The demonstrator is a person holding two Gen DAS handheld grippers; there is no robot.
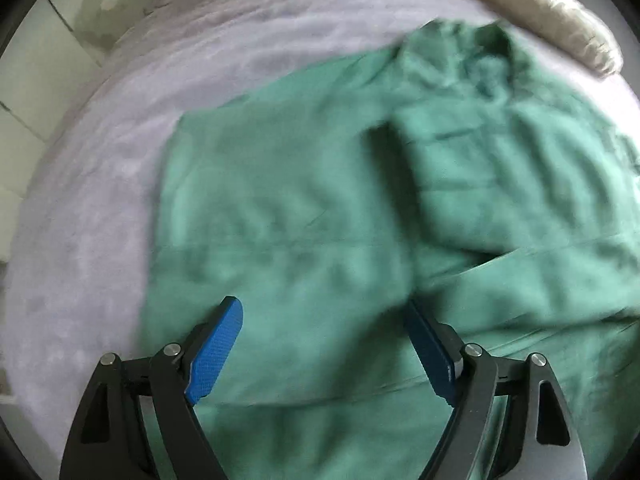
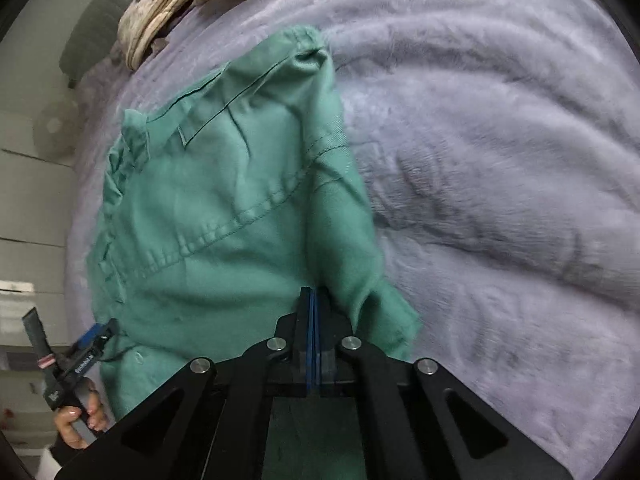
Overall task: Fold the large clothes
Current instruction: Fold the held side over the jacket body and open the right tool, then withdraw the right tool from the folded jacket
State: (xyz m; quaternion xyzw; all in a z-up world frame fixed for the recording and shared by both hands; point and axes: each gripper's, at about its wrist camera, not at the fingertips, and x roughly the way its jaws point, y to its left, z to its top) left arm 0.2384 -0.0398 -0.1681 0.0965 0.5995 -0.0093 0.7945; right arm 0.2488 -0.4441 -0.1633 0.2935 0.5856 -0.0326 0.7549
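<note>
A large green garment (image 1: 304,200) lies partly folded on a lilac blanket (image 1: 100,208). My left gripper (image 1: 324,312) is open, its blue pads (image 1: 218,350) spread just above the garment's near part, holding nothing. In the right wrist view the same green garment (image 2: 224,208) hangs and drapes from my right gripper (image 2: 313,292), whose blue pads are shut together on a fold of the cloth. The left gripper (image 2: 96,334) shows at the lower left there, at the garment's edge, held by a hand (image 2: 76,424).
The lilac blanket (image 2: 500,200) covers the bed. Beige pillows or bedding lie at the far end (image 1: 560,20) (image 2: 168,4). A pale wall and a round fan-like object (image 2: 54,128) stand beyond the bed's left side.
</note>
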